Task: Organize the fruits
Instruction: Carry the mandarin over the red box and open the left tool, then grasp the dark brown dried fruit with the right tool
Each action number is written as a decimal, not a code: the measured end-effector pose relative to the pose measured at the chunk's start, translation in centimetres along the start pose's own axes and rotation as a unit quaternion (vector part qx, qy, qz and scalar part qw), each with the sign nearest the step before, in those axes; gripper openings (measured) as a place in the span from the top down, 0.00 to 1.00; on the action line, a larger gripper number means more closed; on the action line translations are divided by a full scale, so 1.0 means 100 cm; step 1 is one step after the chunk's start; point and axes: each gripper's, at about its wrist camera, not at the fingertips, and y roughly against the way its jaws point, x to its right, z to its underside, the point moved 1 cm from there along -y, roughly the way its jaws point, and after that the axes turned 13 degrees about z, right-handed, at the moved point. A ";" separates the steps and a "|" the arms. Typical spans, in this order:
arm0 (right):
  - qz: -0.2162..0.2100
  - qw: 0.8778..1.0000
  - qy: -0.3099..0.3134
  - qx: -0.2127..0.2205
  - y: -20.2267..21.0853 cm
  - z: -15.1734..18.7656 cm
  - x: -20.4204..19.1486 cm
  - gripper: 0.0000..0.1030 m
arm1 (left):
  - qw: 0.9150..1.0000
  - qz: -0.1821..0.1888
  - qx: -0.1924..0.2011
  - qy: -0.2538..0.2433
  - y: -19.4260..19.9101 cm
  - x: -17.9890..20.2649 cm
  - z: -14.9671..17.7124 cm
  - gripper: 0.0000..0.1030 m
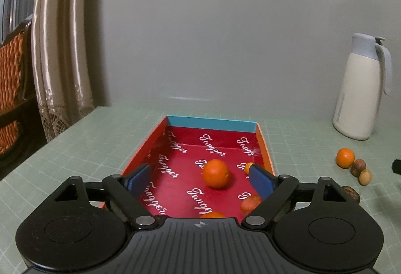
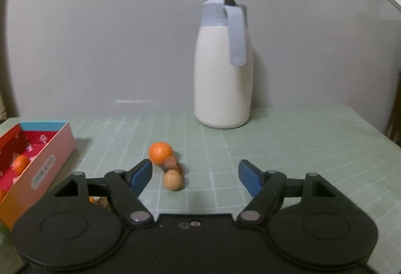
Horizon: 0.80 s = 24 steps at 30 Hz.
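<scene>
The left hand-held gripper (image 1: pixel 200 180) hangs over the open red cardboard box (image 1: pixel 265 148) printed with white script, its blue pads spread wide and holding nothing; a round orange mandarin (image 1: pixel 216 173) lies loose on the box floor between them, with smaller orange fruits near the box's right wall. The right hand-held gripper (image 2: pixel 195 177) is likewise spread and empty above the green gridded bench (image 2: pixel 288 148), where another mandarin (image 2: pixel 160 153), a brown nut (image 2: pixel 172 163) and a tan nut (image 2: pixel 172 180) touch in a row, before a white jug with a grey lid (image 2: pixel 221 88)
</scene>
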 end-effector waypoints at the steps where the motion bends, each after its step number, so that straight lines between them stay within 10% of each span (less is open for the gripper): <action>1: -0.006 1.000 0.003 -0.004 0.000 0.001 -0.002 0.27 | 1.000 0.000 -0.001 0.000 0.000 0.000 0.000 0.17; 24: -0.086 0.990 0.096 -0.051 -0.006 0.019 -0.066 0.32 | 0.999 -0.030 -0.008 0.016 0.004 -0.037 0.004 0.16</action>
